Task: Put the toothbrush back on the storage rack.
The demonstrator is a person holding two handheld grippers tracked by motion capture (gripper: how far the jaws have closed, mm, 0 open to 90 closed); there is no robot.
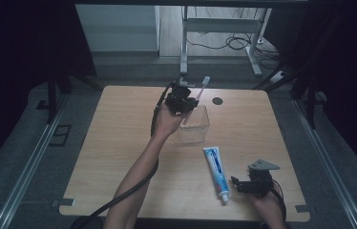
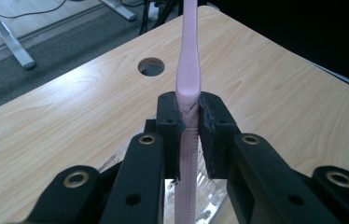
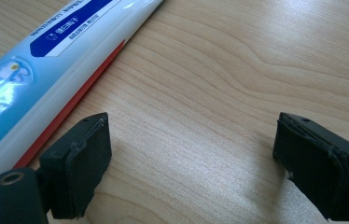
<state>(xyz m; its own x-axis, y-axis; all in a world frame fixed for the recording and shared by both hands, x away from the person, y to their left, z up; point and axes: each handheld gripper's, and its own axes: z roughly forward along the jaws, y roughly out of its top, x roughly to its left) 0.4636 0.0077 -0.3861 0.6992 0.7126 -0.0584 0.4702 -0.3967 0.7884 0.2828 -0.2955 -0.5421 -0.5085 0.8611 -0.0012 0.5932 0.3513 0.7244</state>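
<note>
Above the clear cup [image 1: 194, 125], mid-tabletop [image 1: 119, 143] with bare wood all round, your left gripper [image 2: 189, 122] clamps a slim pink toothbrush [image 2: 188, 70]; your right gripper [image 3: 191, 158] rests with jaws apart beside the toothpaste [image 3: 46, 60].

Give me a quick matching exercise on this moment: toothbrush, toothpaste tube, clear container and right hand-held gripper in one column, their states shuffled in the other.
Things:
1. toothbrush
2. toothpaste tube
3. clear container
4. right hand-held gripper

States:
A. jaws wide apart, nothing between them, beside the tube
B. lying flat on the table, cap toward the person
C. clamped by its pink handle in the left hand-held gripper
D. standing on the table, under the left hand-held gripper

Pairs: 1-C, 2-B, 3-D, 4-A
</note>
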